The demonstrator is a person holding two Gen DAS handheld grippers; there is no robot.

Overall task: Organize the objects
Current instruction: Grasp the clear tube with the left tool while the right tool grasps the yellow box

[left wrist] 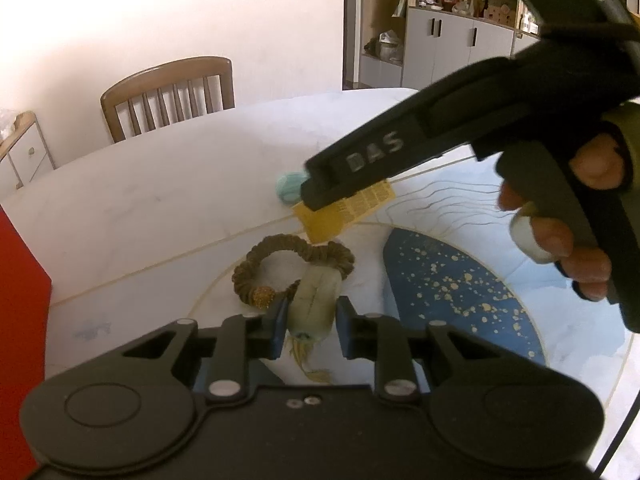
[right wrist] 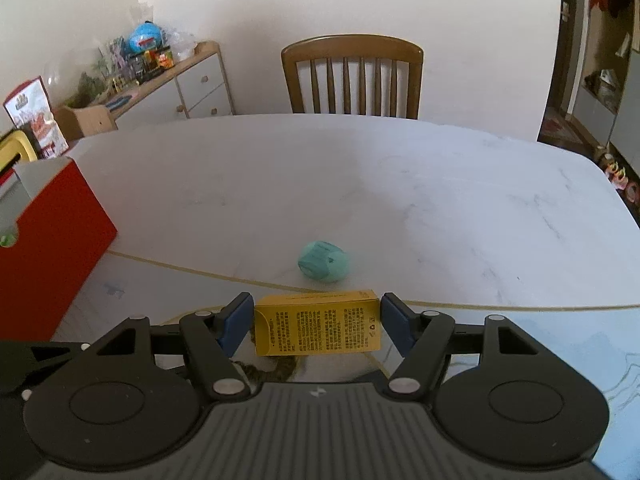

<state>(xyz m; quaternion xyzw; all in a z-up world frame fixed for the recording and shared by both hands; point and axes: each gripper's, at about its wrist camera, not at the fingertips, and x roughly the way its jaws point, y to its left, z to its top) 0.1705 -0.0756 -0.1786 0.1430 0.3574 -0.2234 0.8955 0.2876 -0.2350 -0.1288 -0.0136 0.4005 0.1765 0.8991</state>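
left claw [left wrist: 308, 326] half open around pale toy [left wrist: 314, 300], no grip; right claw [right wrist: 316, 326] brackets yellow box [right wrist: 318, 330], contact unclear. risk: toy snags brown scrunchie [left wrist: 288, 258]; box slips.

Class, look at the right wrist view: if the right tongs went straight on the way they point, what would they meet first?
Most likely the yellow box, which already sits between the open right tongs. Beyond it lies the teal object on the table, though depth is hard to judge.
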